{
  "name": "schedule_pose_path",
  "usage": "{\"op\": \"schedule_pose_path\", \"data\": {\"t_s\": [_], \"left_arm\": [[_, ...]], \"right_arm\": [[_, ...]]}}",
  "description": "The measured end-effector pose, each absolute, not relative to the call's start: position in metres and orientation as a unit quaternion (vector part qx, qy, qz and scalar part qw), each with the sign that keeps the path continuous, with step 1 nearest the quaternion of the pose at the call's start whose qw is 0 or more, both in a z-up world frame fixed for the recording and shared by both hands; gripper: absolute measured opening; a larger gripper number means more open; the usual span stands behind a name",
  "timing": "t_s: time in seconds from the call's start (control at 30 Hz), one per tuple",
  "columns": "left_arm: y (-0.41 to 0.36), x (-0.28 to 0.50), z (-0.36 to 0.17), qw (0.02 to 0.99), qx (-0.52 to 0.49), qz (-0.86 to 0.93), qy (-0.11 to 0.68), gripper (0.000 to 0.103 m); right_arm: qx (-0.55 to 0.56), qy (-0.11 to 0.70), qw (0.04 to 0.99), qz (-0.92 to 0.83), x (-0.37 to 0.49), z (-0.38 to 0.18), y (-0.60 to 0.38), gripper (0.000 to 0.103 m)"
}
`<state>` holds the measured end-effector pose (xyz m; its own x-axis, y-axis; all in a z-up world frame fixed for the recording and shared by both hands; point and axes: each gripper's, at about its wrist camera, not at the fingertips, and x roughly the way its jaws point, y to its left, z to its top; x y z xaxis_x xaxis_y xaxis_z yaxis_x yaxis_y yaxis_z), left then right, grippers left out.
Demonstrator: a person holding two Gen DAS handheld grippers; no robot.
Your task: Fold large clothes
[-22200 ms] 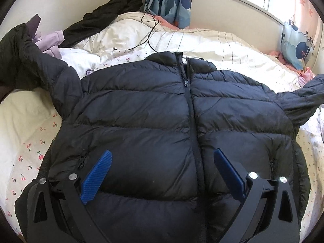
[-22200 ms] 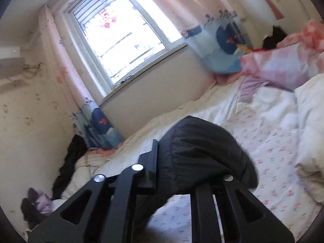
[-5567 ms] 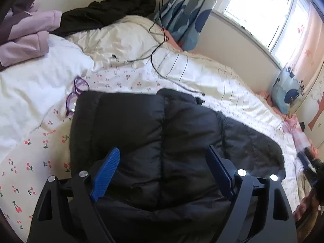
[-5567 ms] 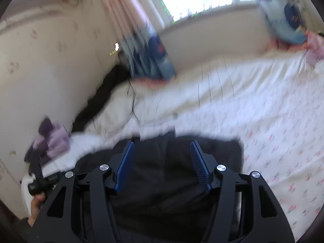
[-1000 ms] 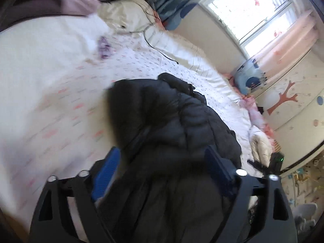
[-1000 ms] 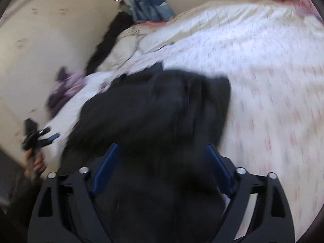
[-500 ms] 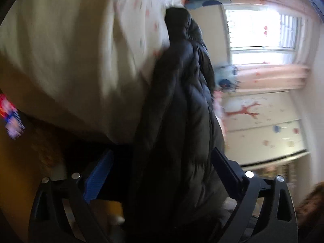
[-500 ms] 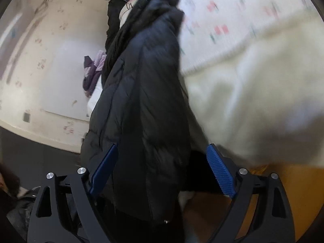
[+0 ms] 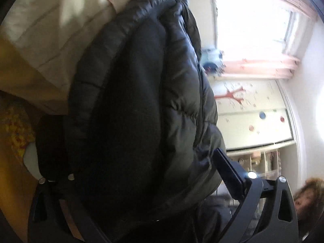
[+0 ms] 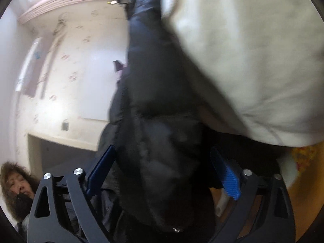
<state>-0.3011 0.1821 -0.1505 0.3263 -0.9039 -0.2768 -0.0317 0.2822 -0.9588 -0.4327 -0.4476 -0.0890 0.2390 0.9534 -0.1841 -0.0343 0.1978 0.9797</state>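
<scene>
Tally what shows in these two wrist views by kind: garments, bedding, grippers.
Black puffer jacket: 1
White quilt: 1
Grippers: 2, the left gripper and the right gripper
Total: 4

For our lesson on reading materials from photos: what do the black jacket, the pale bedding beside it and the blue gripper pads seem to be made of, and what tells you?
Black jacket: likely thin synthetic shell over soft padding; slight sheen, stitched puffy bands.
Pale bedding: probably matte woven fabric over soft filling; dull cream surface, rounded bulging edge.
Blue pads: seemingly hard plastic or rubber; fine ribbed texture.
</scene>
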Motion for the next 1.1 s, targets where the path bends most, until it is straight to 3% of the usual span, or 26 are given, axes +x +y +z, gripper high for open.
{"op": "schedule_pose_path", "data": {"t_s": [0.07, 0.13, 0.23, 0.33, 0.57, 0.67, 0.73, 0.8, 0.87, 0.97, 1.1], "left_arm": [[0.183, -0.306, -0.144, 0.661, -0.488, -0.315, 0.475, 0.089], [0.182, -0.311, -0.133, 0.687, -0.465, -0.295, 0.474, 0.06], [0.179, -0.316, -0.114, 0.71, -0.443, -0.287, 0.466, 0.039], [0.185, -0.315, -0.101, 0.723, -0.429, -0.288, 0.458, 0.026], [0.191, -0.312, -0.109, 0.714, -0.444, -0.314, 0.441, 0.024], [0.194, -0.311, -0.121, 0.702, -0.454, -0.319, 0.447, 0.024], [0.194, -0.31, -0.122, 0.699, -0.455, -0.316, 0.452, 0.026], [0.193, -0.309, -0.121, 0.705, -0.446, -0.308, 0.457, 0.027], [0.191, -0.307, -0.118, 0.714, -0.437, -0.296, 0.461, 0.027], [0.191, -0.309, -0.107, 0.727, -0.429, -0.285, 0.454, 0.026], [0.191, -0.311, -0.074, 0.746, -0.432, -0.294, 0.412, 0.019]], "right_arm": [[0.472, 0.458, 0.624, 0.423, -0.434, -0.077, -0.435, 0.044], [0.452, 0.446, 0.642, 0.43, -0.434, -0.063, -0.431, 0.027], [0.435, 0.427, 0.661, 0.437, -0.436, -0.041, -0.435, 0.02], [0.413, 0.424, 0.677, 0.438, -0.439, -0.022, -0.439, 0.017], [0.417, 0.429, 0.682, 0.422, -0.444, -0.021, -0.431, 0.022], [0.436, 0.432, 0.678, 0.405, -0.447, -0.037, -0.429, 0.036], [0.455, 0.433, 0.666, 0.401, -0.446, -0.048, -0.423, 0.039], [0.455, 0.427, 0.669, 0.404, -0.443, -0.054, -0.419, 0.037], [0.454, 0.416, 0.675, 0.407, -0.441, -0.051, -0.414, 0.023], [0.433, 0.406, 0.698, 0.4, -0.44, -0.037, -0.404, 0.014], [0.433, 0.365, 0.717, 0.406, -0.438, -0.001, -0.403, 0.011]]}}
